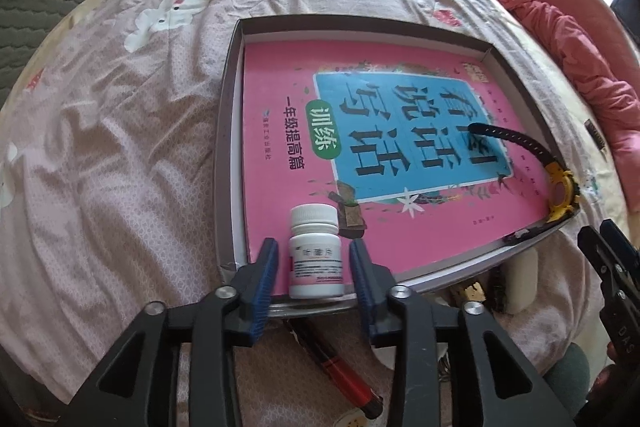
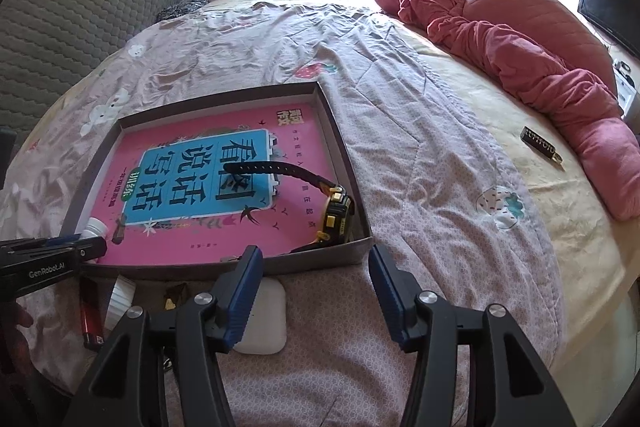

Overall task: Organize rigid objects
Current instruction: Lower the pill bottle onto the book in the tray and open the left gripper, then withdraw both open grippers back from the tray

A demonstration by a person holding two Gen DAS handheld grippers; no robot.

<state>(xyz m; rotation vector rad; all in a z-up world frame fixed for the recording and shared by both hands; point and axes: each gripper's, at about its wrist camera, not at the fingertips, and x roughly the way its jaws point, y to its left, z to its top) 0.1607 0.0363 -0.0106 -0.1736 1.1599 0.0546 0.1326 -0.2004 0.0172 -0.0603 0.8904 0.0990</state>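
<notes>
Though hidden leftward, right-view earbud case (image 2: 266, 315).

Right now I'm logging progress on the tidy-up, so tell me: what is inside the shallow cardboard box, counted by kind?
Book: 1
Pill bottle: 1
Wristwatch: 1
Total in the box: 3

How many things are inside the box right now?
3: a pink book lying flat on the box floor, a yellow watch in the corner, and a white pill bottle standing between the left hand-held gripper's fingers.
</notes>
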